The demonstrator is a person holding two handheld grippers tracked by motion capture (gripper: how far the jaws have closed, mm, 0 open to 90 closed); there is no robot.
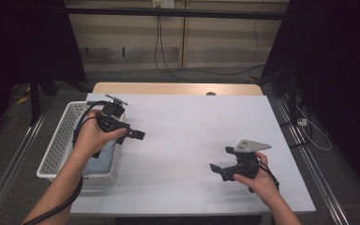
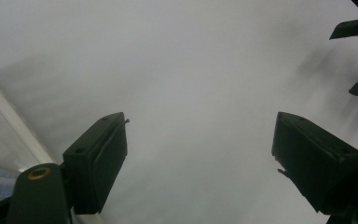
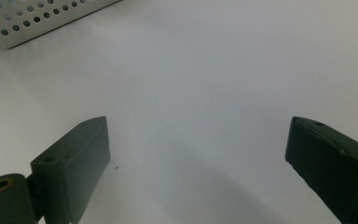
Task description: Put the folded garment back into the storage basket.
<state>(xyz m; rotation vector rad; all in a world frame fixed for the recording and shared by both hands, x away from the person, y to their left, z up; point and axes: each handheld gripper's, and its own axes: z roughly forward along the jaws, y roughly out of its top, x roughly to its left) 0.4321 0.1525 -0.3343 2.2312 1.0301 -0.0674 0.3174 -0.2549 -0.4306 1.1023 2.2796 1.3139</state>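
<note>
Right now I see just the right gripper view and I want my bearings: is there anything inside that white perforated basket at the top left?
Observer: Yes, the basket holds a pale blue cloth.
Operator: Where is the left tool?
Observer: The left tool is at the basket's right rim, pointing out over the white table.
Operator: Is it carrying anything?
Observer: No, its jaws stand open with nothing between them.
</note>
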